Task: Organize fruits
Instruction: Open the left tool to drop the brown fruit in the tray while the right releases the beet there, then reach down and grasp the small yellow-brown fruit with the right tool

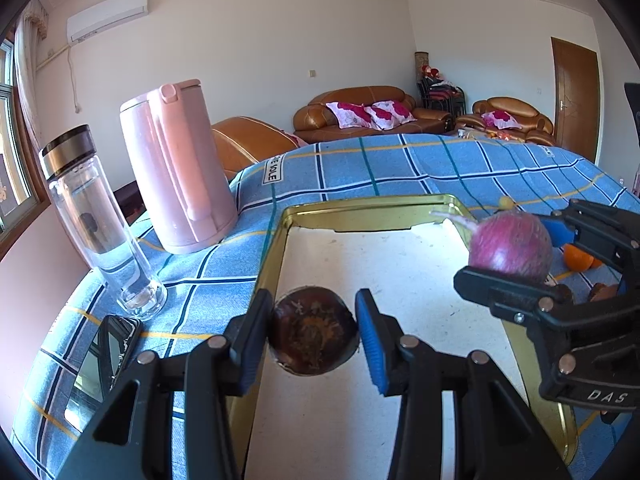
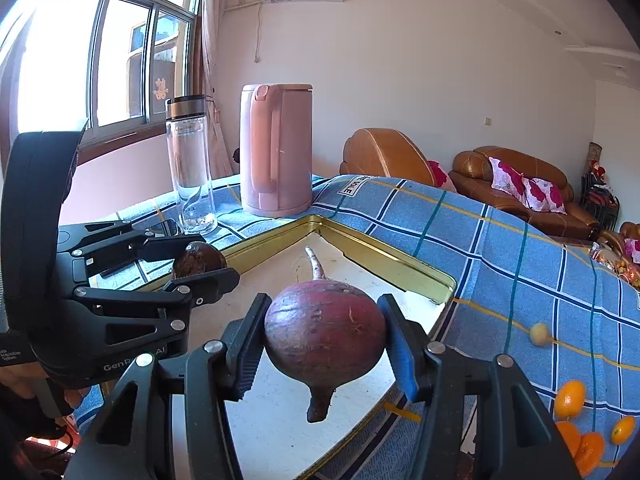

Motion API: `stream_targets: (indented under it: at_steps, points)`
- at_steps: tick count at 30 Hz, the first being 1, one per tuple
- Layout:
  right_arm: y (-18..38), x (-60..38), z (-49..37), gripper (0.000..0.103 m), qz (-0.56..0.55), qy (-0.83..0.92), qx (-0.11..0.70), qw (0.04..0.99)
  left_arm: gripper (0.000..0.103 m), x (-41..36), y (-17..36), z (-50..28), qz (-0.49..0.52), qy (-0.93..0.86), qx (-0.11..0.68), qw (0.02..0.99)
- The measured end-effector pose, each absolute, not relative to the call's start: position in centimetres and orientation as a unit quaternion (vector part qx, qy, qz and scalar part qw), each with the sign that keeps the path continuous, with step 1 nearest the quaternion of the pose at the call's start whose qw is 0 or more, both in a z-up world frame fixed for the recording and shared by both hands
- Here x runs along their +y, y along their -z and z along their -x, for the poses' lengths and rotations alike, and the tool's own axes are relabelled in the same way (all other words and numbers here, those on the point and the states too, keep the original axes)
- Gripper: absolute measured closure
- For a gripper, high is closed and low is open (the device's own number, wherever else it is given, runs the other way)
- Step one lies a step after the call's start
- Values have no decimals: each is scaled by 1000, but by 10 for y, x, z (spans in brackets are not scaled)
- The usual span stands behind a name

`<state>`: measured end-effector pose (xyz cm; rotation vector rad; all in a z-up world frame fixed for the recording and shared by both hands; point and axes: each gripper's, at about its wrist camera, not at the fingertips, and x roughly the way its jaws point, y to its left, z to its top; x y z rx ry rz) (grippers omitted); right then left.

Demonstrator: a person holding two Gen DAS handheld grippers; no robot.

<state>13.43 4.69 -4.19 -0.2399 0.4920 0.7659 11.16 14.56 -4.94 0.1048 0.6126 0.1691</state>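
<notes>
A: The left gripper (image 1: 316,330) is clenched on a dark round fruit (image 1: 314,332), held above the near edge of the gold tray (image 1: 280,240). How should it go down?

B: Lower it until it sits on the tray floor, then let go, or it may roll.

A: And the right gripper (image 2: 324,344)?

B: It grips the purple radish (image 2: 324,324) further over the tray. Set it apart from the fruit. The oranges (image 2: 570,400) wait beyond, on the checked cloth (image 2: 520,240).
</notes>
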Motion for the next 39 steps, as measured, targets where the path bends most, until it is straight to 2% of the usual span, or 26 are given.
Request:
stream_targets:
  at_steps: [26, 27, 29, 30, 31, 33, 34, 39]
  points:
    - [71, 73, -145, 47, 144, -360, 299, 872, 57, 151, 58, -130, -82, -70, 355, 929]
    - [71, 73, -144, 47, 145, -360, 299, 872, 55, 152, 58, -130, -80, -70, 353, 929]
    - [71, 73, -143, 46, 145, -362, 298, 872, 37, 154, 55, -126, -73, -77, 342, 934]
    - [69, 73, -140, 43, 144, -361, 292, 874, 34, 155, 53, -122, -71, -84, 331, 937]
    - [67, 70, -138, 37, 143, -355, 284, 879, 28, 156, 51, -118, -67, -89, 321, 940]
    - [62, 64, -135, 30, 139, -343, 272, 888, 16, 158, 46, -109, -50, -93, 303, 947]
    - [59, 59, -133, 30, 134, -342, 269, 890, 9, 159, 44, -103, -42, -97, 293, 950]
    - [45, 26, -109, 30, 132, -331, 240, 903, 7, 154, 37, -76, -18, -103, 255, 961]
